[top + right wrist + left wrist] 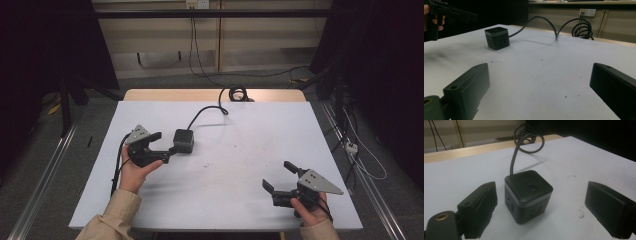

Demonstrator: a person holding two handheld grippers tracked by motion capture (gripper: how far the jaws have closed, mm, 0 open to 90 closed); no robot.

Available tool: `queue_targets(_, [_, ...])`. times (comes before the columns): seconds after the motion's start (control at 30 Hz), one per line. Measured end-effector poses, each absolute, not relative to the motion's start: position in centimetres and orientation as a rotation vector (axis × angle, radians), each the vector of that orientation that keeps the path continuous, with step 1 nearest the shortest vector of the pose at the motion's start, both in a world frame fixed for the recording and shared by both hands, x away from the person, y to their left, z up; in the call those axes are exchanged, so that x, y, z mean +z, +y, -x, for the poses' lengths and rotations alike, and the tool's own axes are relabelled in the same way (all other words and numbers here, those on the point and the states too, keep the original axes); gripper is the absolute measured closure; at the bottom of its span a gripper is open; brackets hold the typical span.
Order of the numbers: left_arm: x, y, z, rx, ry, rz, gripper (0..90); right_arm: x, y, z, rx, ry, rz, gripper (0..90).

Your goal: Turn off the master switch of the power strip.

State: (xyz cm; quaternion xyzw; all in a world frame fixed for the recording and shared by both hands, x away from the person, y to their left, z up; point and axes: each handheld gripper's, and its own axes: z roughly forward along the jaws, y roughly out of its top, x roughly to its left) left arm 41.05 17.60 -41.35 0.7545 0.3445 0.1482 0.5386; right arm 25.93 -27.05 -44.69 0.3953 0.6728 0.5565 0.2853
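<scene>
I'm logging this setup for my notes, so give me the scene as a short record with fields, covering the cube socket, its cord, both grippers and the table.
object: black cube power socket, upright on the table
cord: black cable runs from the cube to a coil at the far edge
left gripper: open, jaws either side of the cube, not clamped
right gripper: open, holding nothing, near the front right corner
surface: white table, a few small dark specks

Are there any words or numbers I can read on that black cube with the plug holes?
None can be read. The cube power strip carries a small raised mark on its top, too blurred to read. Its sides show socket slots, no letters. The white table bears specks, no writing.
</scene>
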Motion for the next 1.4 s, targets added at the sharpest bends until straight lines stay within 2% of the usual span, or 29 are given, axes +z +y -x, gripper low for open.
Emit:
queue_targets(0.07, [-41.3,17.6,-41.1,0.352,0.822,-1.792,12.8,-44.7,-27.0,-25.9,1.488,1.799,-1.059,2.4])
queue_targets(0.1, [-41.3,17.5,-41.1,0.356,0.819,-1.79,17.0,-44.7,-27.0,-25.9,1.488,1.801,-1.054,2.4])
queue_targets(0.4, [-41.4,17.6,-41.4,0.377,0.799,-1.793,29.3,-44.6,-27.1,-25.9,1.488,1.798,-1.057,2.5])
queue_targets(0.53, [-41.4,17.7,-41.4,0.378,0.793,-1.783,39.5,-44.7,-27.0,-25.9,1.488,1.801,-1.052,2.5])
queue_targets(0.77, [-41.4,17.9,-41.7,0.367,0.797,-1.771,47.9,-44.7,-27.0,-26.0,1.488,1.805,-1.053,2.5])
queue_targets(0.93, [-41.5,17.7,-41.8,0.366,0.79,-1.783,51.8,-44.7,-27.0,-26.0,1.489,1.806,-1.051,2.5])
queue_targets(1.4, [-41.0,16.7,-42.3,0.346,0.77,-1.828,54.4,-44.6,-27.1,-25.9,1.492,1.802,-1.054,2.5])
